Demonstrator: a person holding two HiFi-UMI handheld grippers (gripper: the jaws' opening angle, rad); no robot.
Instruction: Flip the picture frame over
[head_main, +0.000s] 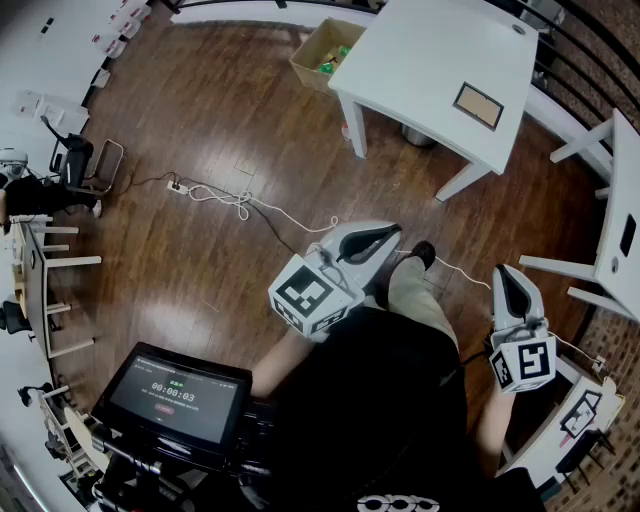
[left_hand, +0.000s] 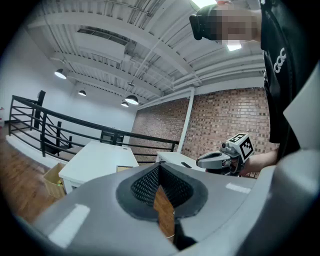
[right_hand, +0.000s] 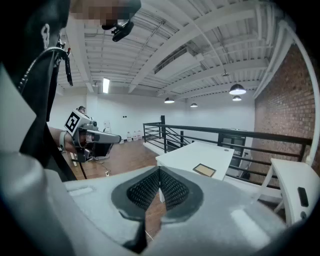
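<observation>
**Item:** picture frame (head_main: 479, 105). Small, flat and rectangular, with a dark rim round a tan face.

**Location:** lies flat on the white bench (head_main: 420, 50), close to the bench's right-hand edge in the head view. Nothing else rests beside it.

**Handling (judged):**
- Probably light and stiff.
- The thin rim sits flush with the bench top, so little is offered for a jaw to get under.
- On that smooth top it may slide when pushed.
- Whether the face is glazed cannot be told, so treat it as fragile.

**Where to hold (judged):** take the rim by two opposite edges. Or tip up the edge nearest the bench's side with one gripper while the other steadies the far edge.

**Left gripper** (head_main: 390, 233): jaws closed together with nothing between them. It is held in front of the person, well short of the bench.

**Right gripper** (head_main: 502, 270): jaws likewise pressed together and empty. It is also well short of the bench.

**Also present:**
- cardboard box (head_main: 325, 52) on the floor, just beside the bench's left end
- cable (head_main: 215, 192) on the wood floor, left of the bench
- screen (head_main: 175, 395) near the person, well apart from the bench

**Status (judged):** flip not yet begun; the frame is untouched.
</observation>
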